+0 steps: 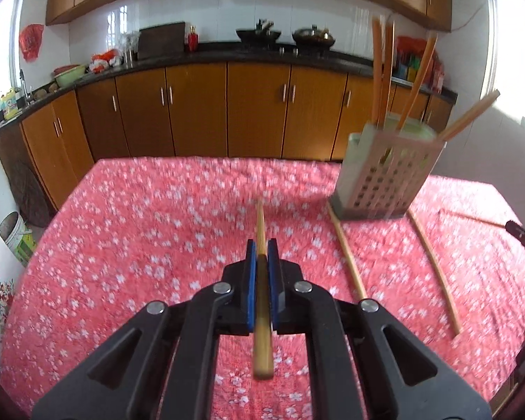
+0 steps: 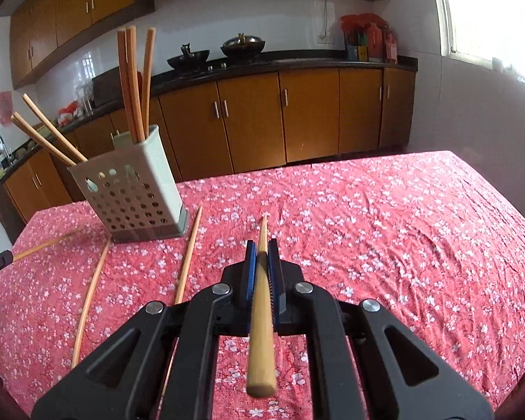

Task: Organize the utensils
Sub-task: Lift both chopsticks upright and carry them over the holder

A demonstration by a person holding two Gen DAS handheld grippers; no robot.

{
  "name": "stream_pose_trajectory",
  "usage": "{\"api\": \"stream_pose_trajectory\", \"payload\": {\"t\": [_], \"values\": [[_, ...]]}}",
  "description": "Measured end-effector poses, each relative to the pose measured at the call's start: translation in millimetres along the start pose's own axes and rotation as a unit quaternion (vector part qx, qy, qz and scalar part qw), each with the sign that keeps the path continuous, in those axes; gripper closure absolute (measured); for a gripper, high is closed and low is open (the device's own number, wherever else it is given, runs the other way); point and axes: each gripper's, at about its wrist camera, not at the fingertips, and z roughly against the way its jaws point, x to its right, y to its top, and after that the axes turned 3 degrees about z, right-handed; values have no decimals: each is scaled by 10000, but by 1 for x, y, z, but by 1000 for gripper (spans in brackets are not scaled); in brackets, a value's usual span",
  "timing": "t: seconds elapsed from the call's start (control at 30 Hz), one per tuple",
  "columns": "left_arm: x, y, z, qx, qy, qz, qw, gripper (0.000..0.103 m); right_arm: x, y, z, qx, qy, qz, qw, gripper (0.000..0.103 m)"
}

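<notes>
Chopstick [image 2: 261, 318] in right gripper [image 2: 261, 245]

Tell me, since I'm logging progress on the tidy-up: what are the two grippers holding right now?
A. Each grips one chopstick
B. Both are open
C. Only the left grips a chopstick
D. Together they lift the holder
A: the left gripper and the right gripper each clamp a chopstick between blue pads.

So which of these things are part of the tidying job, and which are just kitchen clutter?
Part of the job:
- chopstick in left gripper
- chopstick in right gripper
- loose chopsticks on the table
- holder with chopsticks already standing in it

Just lying about:
- woks
- bottles
- tablecloth
</notes>
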Motion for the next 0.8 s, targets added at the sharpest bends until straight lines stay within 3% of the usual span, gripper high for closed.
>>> {"api": "stream_pose_trajectory", "payload": {"t": [0.2, 0.5, 0.8], "values": [[1, 37, 32, 639, -136, 223, 9976, 95, -5, 18, 23, 498, 168, -4, 9986, 95], [11, 59, 48, 864, -283, 76, 9958, 96, -15, 35, 37, 810, 315, 11, 9962, 96], [39, 83, 88, 1139, -1102, 8, 9874, 96, -27, 74, 83, 1407, 1107, -220, 9836, 96]]}}
